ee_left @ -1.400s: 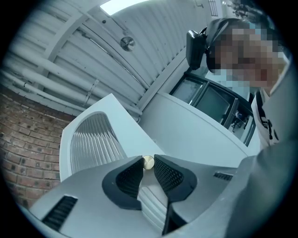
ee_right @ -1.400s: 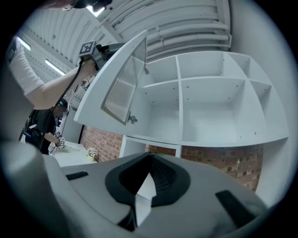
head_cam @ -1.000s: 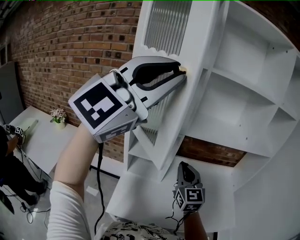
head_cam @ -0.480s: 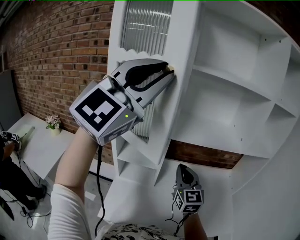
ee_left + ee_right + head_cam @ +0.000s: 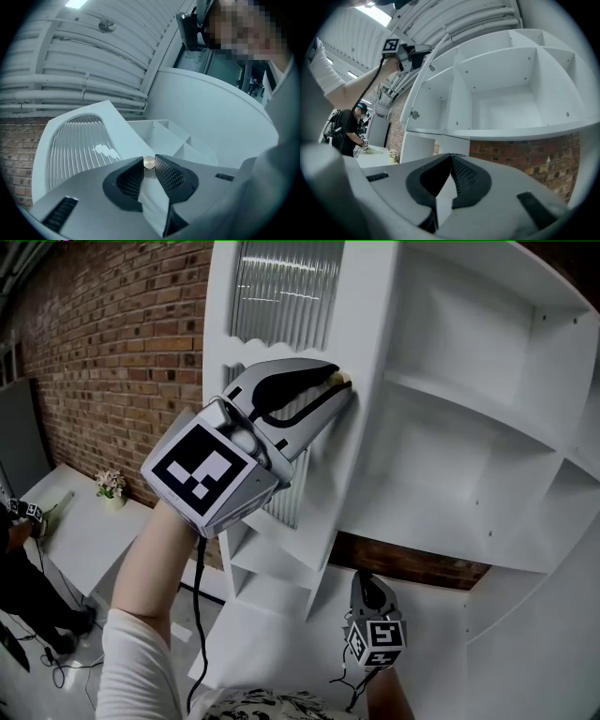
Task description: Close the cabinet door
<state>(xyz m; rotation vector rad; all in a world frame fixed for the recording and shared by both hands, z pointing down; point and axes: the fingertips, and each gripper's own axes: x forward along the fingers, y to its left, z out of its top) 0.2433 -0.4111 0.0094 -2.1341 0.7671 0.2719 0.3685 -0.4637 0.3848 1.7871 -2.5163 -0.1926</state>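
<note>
Swinging with the left claw (image 5: 336, 386), the white cabinet door with ribbed glass panels (image 5: 367, 324) has shifted left across the head view. That claw is clamped at a middling width on the small round brass knob (image 5: 149, 162) near the door's right edge, upper centre of the frame. Beside it, the white open shelving (image 5: 469, 418) is uncovered, so the door looks only partway through its swing. Low in the frame, the right claw (image 5: 368, 582) hangs closed and empty.
</note>
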